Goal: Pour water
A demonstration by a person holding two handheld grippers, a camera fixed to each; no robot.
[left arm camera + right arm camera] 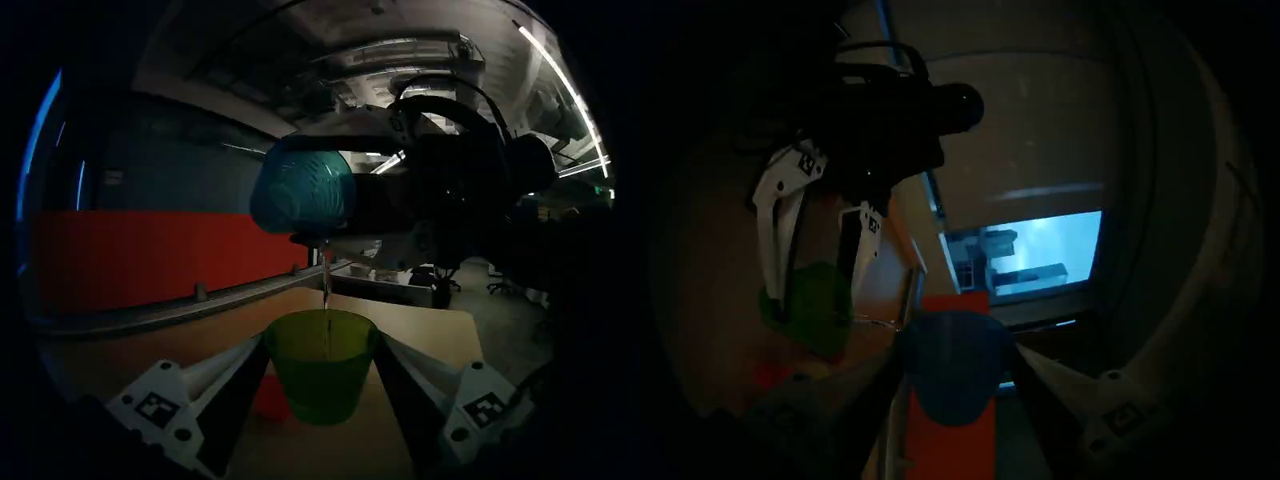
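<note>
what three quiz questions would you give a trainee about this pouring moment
1. True or false: the blue cup is tipped over above the green cup.
2. What falls from the blue cup? A) a thin stream of water B) rice C) nothing
3. Fill in: the left gripper grips the ____ cup between its fingers.
Key: 1 true; 2 A; 3 green.
</note>
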